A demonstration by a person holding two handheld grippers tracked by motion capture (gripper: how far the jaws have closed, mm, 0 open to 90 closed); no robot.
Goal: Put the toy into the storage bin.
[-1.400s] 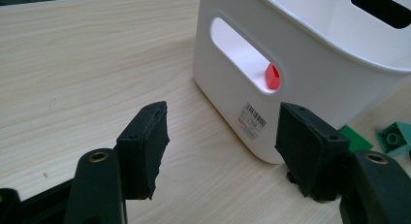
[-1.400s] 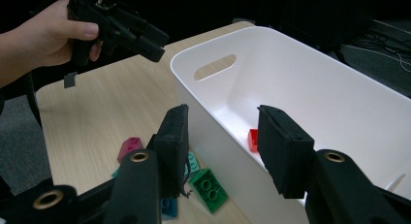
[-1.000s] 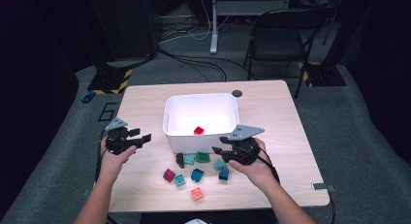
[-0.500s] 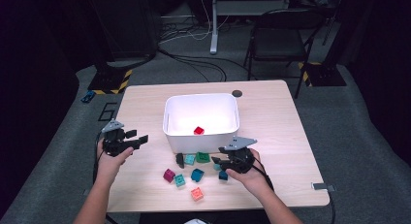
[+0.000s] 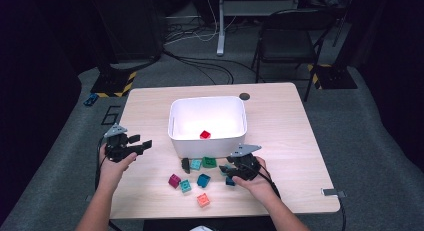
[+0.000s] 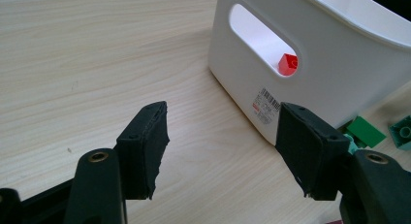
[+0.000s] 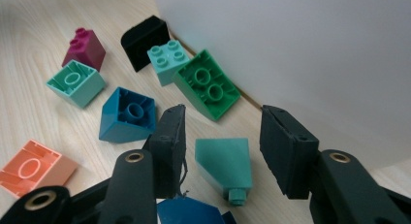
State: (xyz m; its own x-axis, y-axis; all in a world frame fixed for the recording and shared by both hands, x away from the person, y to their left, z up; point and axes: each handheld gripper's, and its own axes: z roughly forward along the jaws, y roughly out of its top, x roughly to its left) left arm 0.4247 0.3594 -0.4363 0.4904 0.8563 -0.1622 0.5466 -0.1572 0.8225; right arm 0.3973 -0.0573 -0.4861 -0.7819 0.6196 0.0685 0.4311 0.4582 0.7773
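My right gripper (image 7: 223, 127) is low over the table just in front of the white bin (image 5: 207, 141). Its jaws have just been opening. A sea-green sloped brick (image 7: 224, 167) lies on the wood between them, with a gap at each pad. In the high view the right gripper (image 5: 227, 170) sits among several loose bricks. Close by are a green brick (image 7: 206, 83), a blue brick (image 7: 127, 115) and an orange brick (image 7: 34, 168). A red brick (image 5: 205, 134) lies inside the bin. My left gripper (image 6: 223, 117) hovers open and empty at the bin's left side.
A black brick (image 7: 144, 37), a pale teal brick (image 7: 167, 59) and a magenta brick (image 7: 85, 47) lie against the bin's front wall. A dark round disc (image 5: 244, 96) sits on the table (image 5: 280, 121) behind the bin. A chair (image 5: 285, 46) stands beyond the far edge.
My right gripper has come down from beside the bin's front rim to the bricks on the table. The left gripper has stayed where it was.
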